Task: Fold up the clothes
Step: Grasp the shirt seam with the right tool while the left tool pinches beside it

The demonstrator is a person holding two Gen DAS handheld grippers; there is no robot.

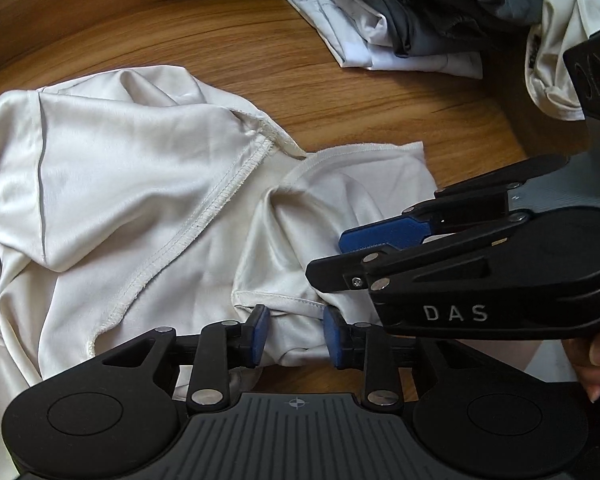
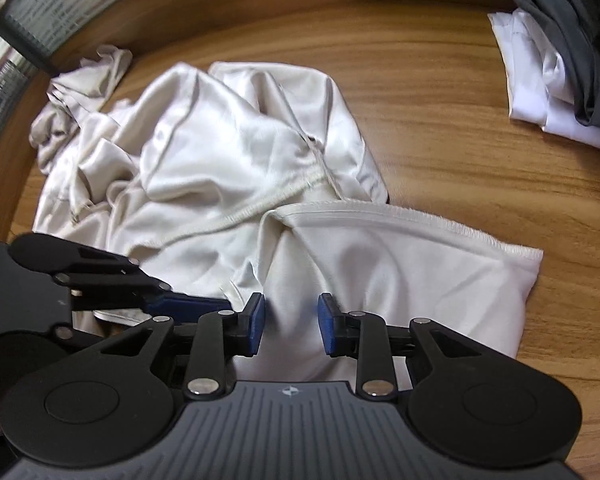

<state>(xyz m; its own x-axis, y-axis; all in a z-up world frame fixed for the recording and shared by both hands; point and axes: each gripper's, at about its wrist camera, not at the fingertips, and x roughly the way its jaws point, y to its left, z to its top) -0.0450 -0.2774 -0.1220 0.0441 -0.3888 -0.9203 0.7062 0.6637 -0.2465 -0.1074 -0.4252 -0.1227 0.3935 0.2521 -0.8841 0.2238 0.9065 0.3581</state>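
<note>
A cream satin shirt (image 1: 120,160) (image 2: 220,152) lies crumpled and inside out on the wooden table (image 1: 380,100) (image 2: 440,120), its overlocked seams showing. Its sleeve (image 1: 352,188) (image 2: 400,264) spreads toward the right. My left gripper (image 1: 296,334) (image 2: 204,304) points down at the sleeve's hemmed edge, with the cloth lying loosely between its blue pads, which stand apart. My right gripper (image 2: 292,324) (image 1: 340,256) sits close beside it on the right, over the sleeve's middle. Its pads are apart too, and the fabric under them is flat, not pinched.
A stack of folded white and grey clothes (image 1: 400,32) (image 2: 560,80) sits at the back right. Another cream garment (image 1: 560,40) lies beyond it. A hand (image 1: 596,364) holds the right gripper. The table's curved far edge runs along the top left.
</note>
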